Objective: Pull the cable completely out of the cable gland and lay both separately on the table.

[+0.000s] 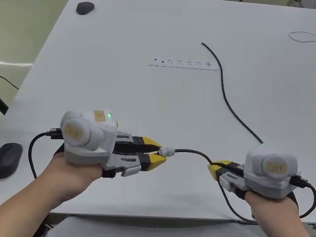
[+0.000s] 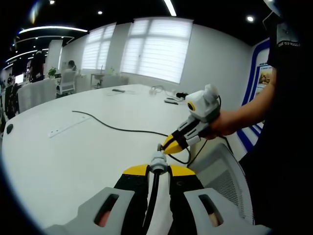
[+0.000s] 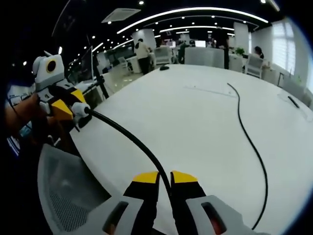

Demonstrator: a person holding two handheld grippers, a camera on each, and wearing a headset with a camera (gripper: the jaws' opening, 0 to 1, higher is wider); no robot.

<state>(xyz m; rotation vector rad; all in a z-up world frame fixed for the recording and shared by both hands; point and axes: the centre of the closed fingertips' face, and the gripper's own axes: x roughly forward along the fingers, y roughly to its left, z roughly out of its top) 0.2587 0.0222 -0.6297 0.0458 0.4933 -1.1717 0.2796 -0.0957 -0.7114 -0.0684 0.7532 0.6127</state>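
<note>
Well nearer the person than power strip: L gripper clamps cable gland, R gripper pinches cable just beside. Cable prob. limp, thin; grip nr gland, pull straight.

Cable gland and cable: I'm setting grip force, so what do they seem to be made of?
Cable gland: probably moulded plastic, pale grey with a smooth, slightly glossy surface; painted metal cannot be ruled out. Cable: black jacket, likely rubber or PVC, with a matte look; it bends in soft curves without kinking.
</note>
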